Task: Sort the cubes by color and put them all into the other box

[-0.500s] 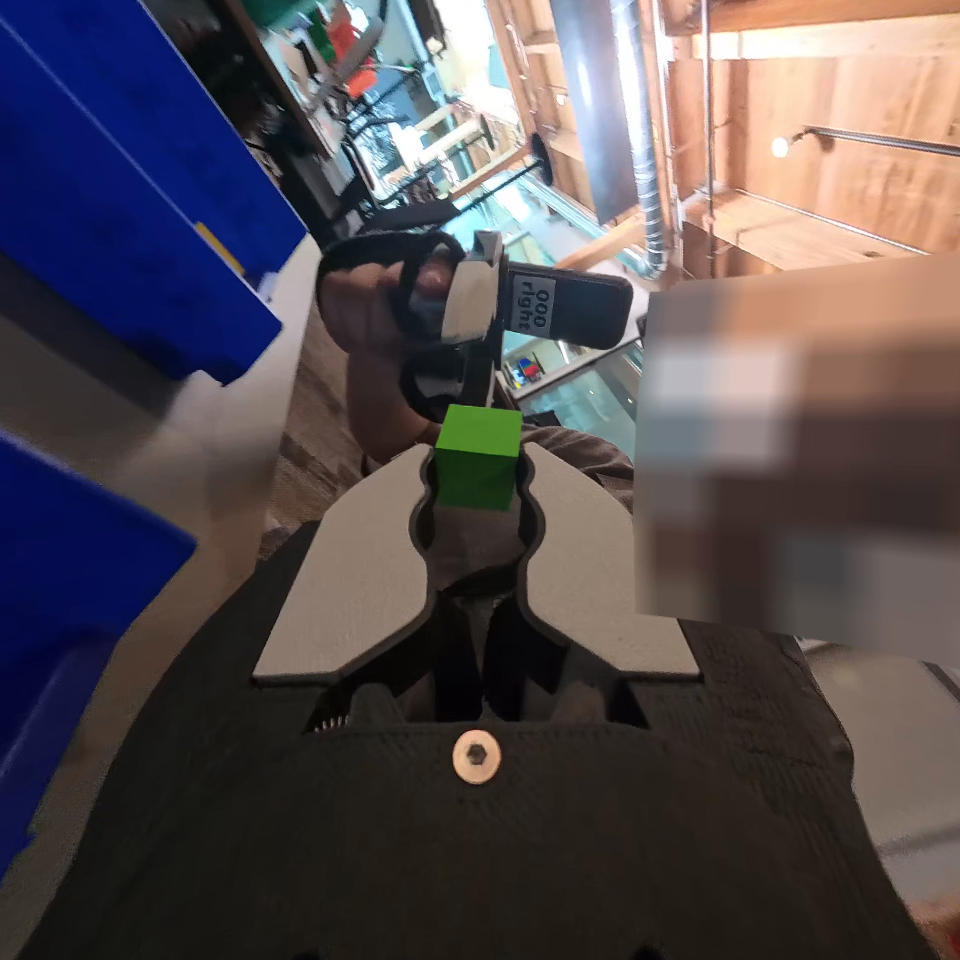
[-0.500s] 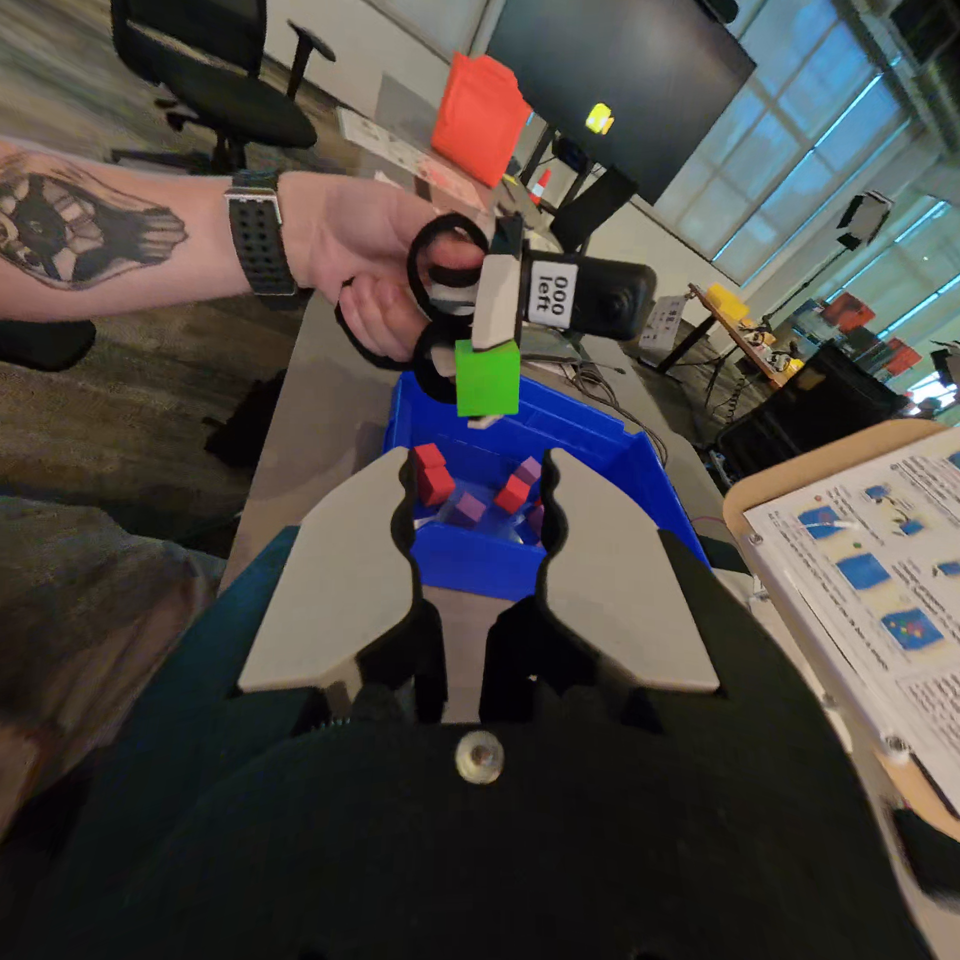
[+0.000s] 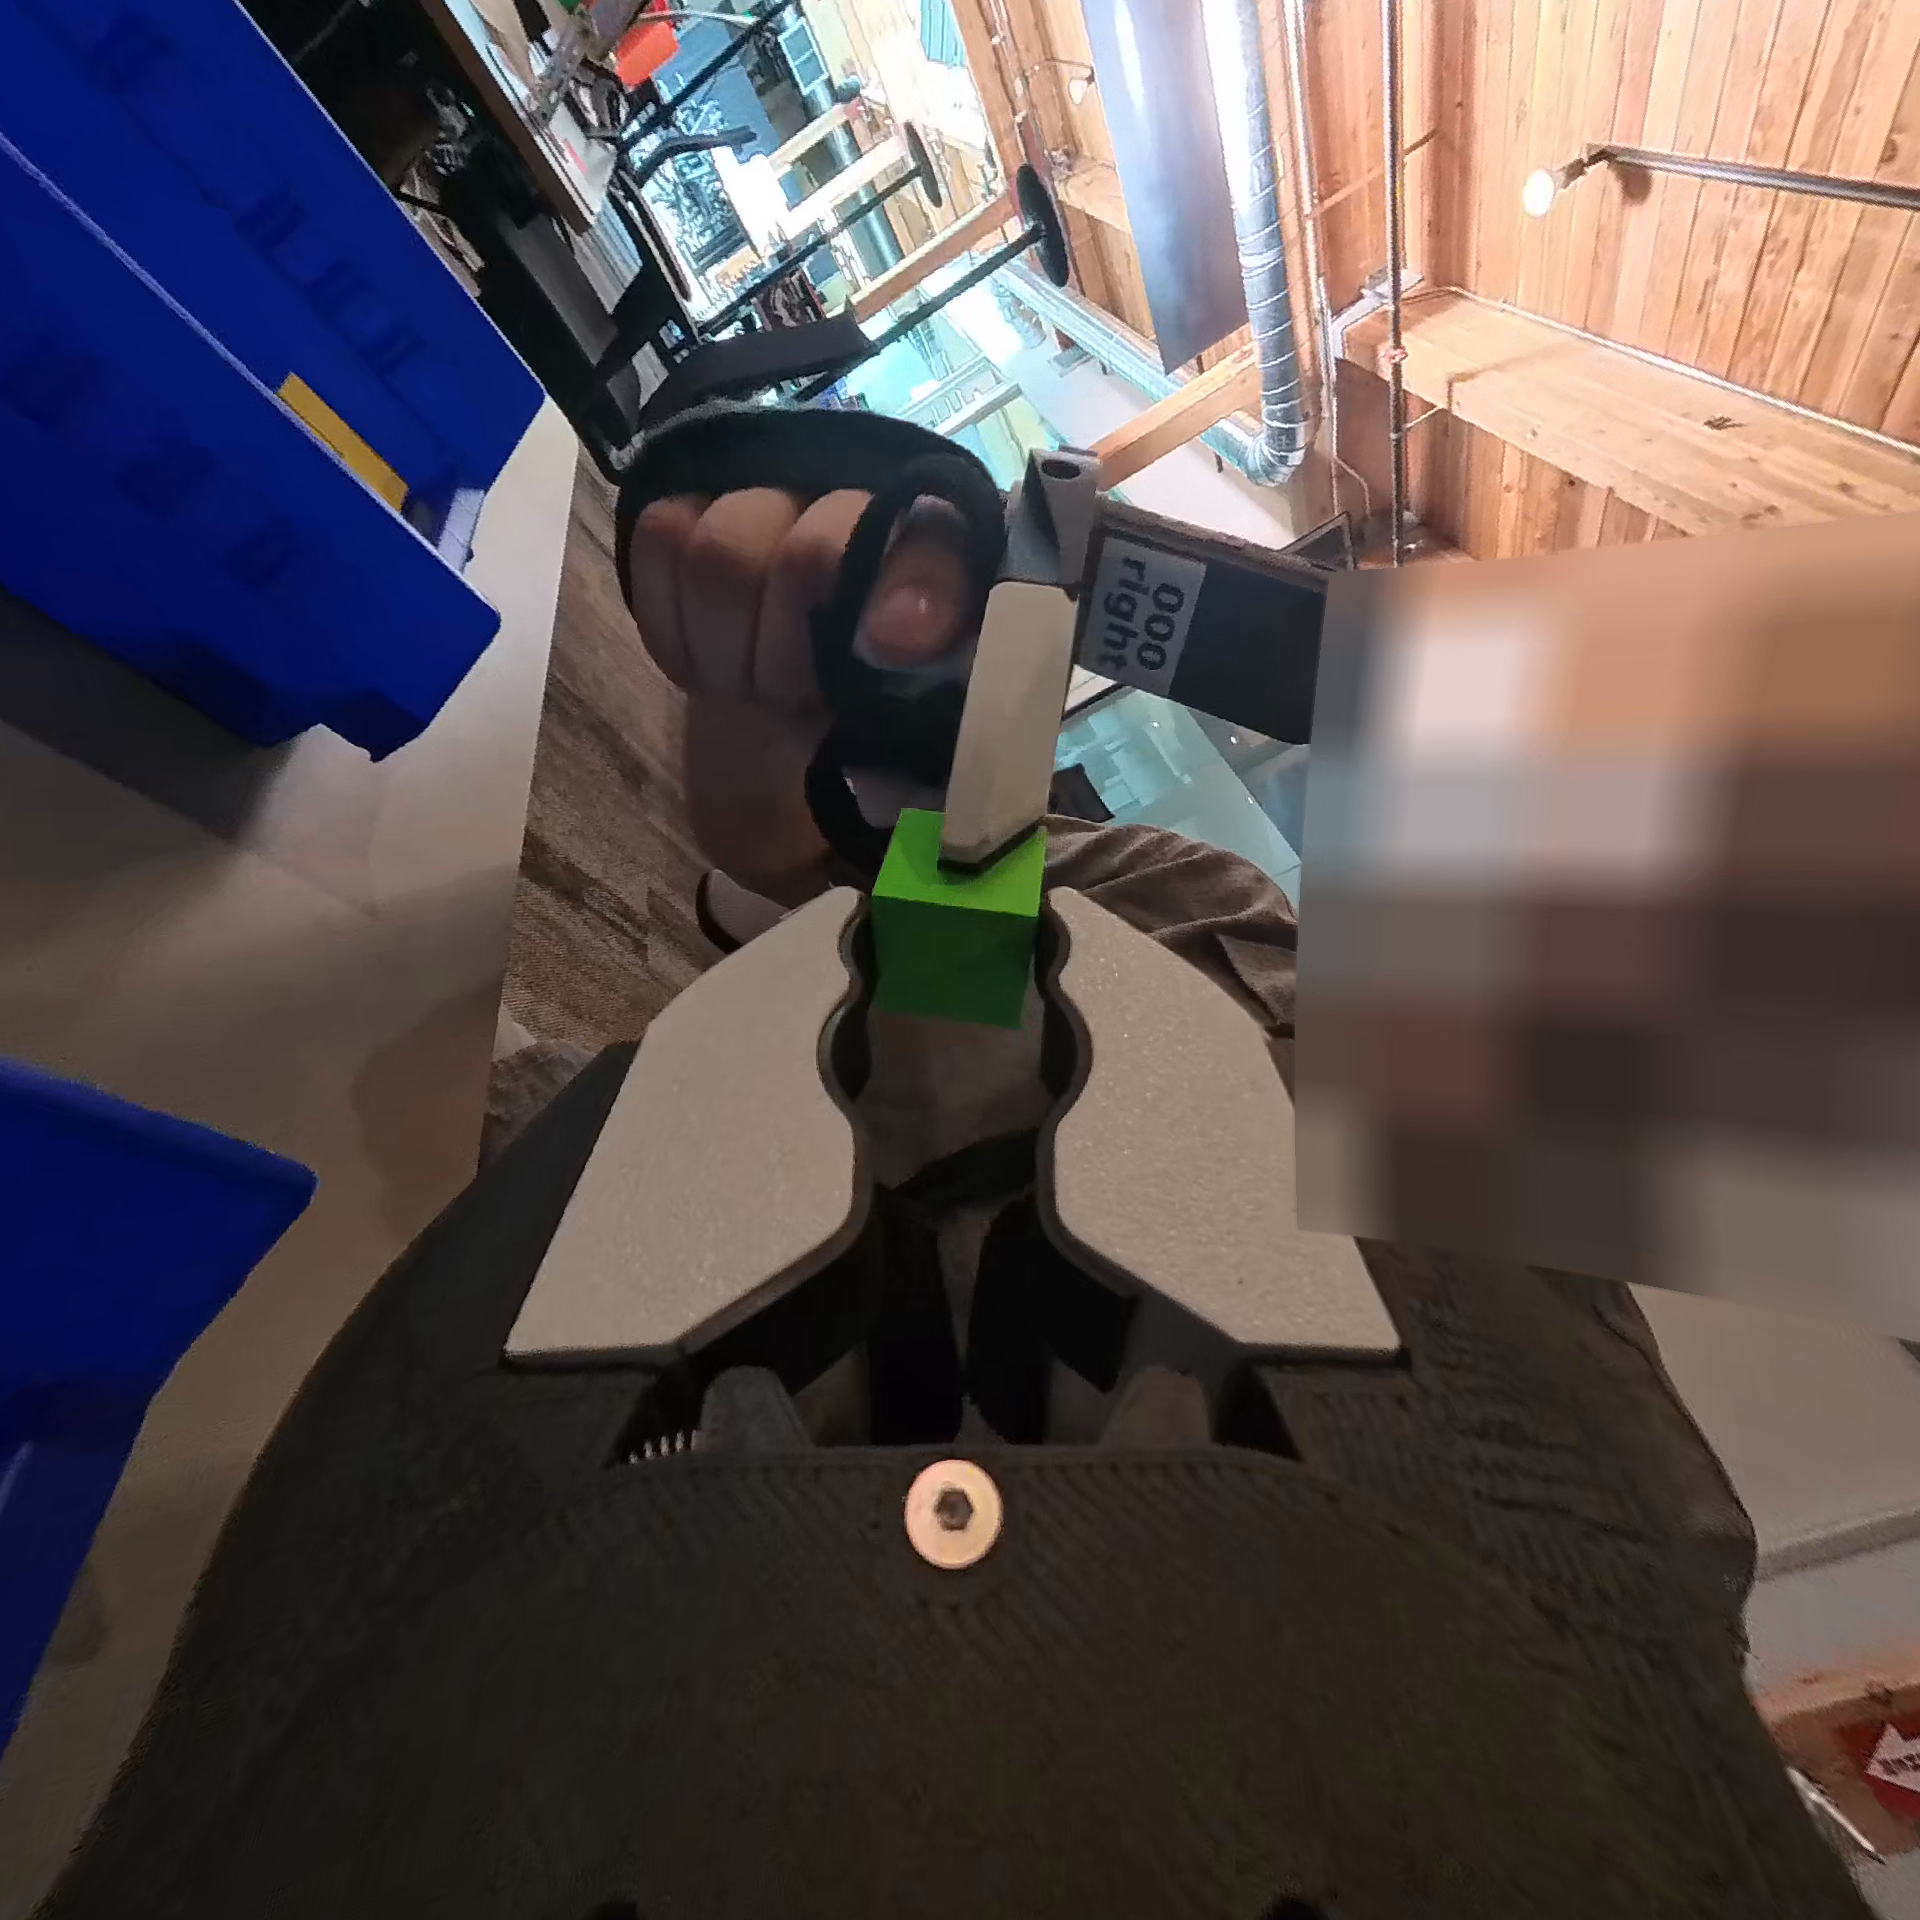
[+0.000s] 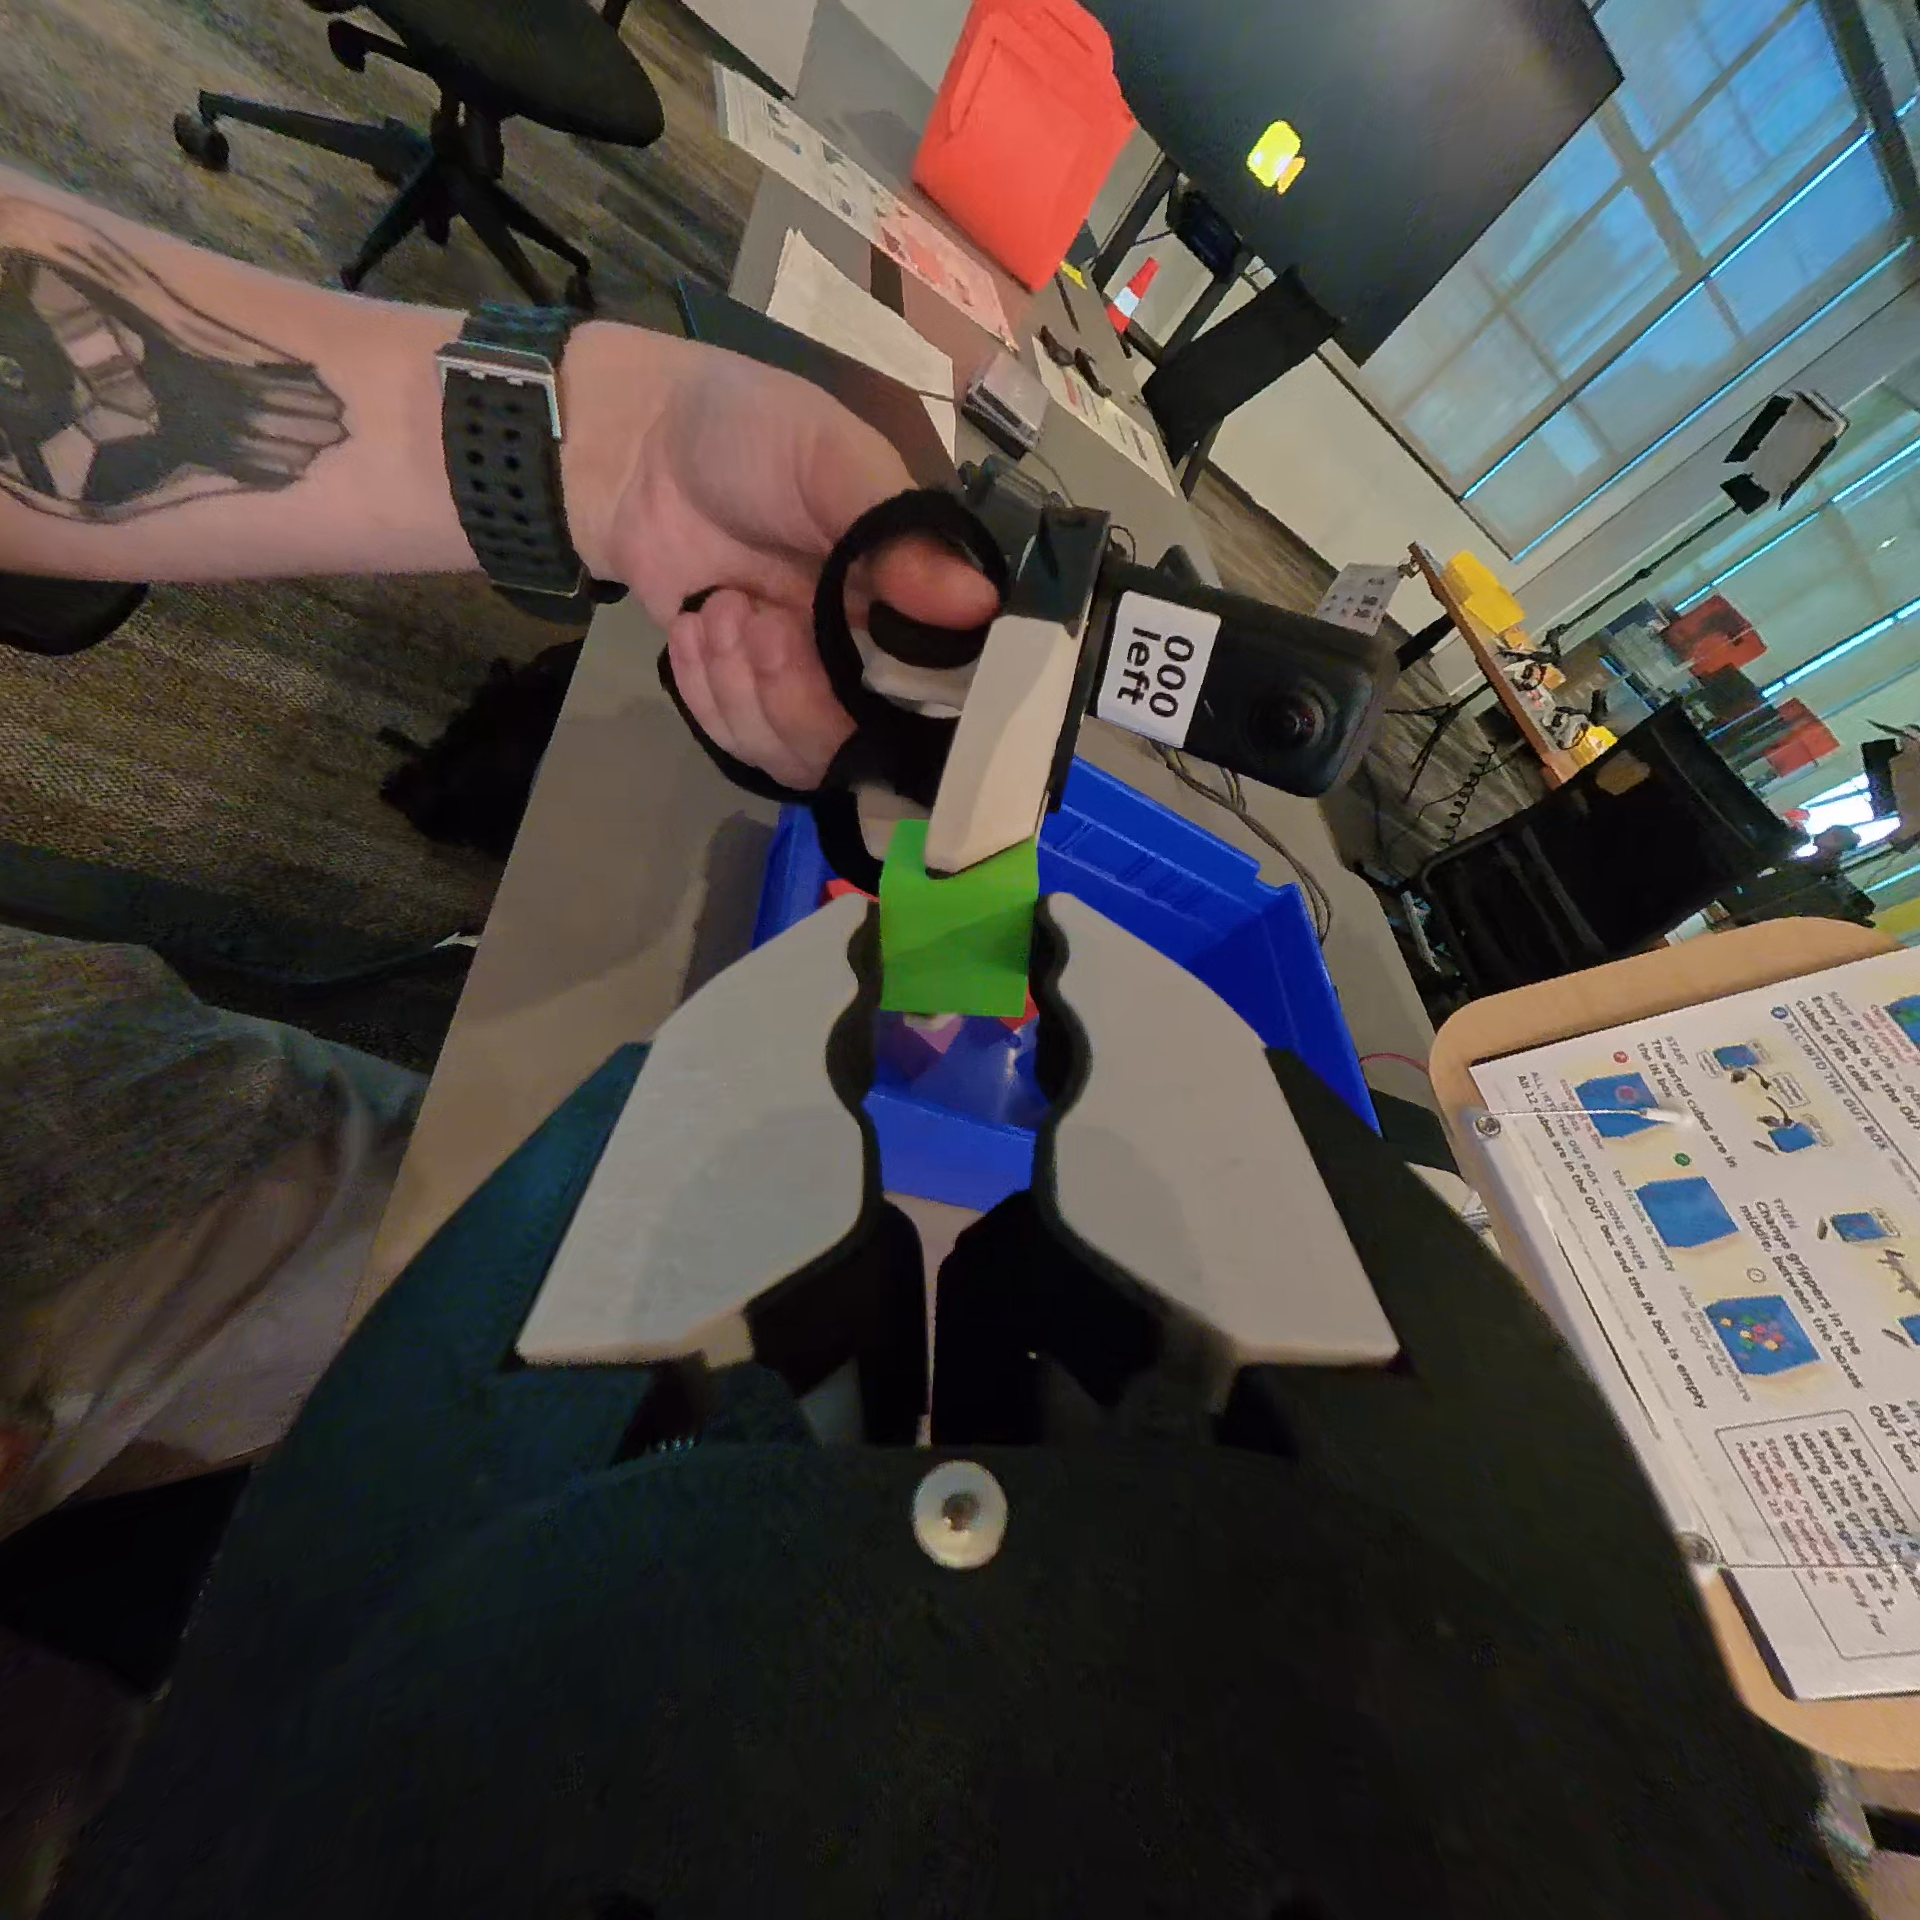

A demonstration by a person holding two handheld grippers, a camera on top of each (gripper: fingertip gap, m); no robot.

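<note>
Both grippers [image 3: 956, 925] [image 4: 956, 925] meet fingertip-to-fingertip, clamping 1 green cube [image 4: 956, 935].

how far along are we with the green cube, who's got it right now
Done: the green cube is up in the air, clear of the blue bin seen behind it. In hand: the left claw grips it, and the right claw sits against its sides too, so both seem to hold it. Left: neither claw has let go, and a purple cube lies in the bin.
</note>
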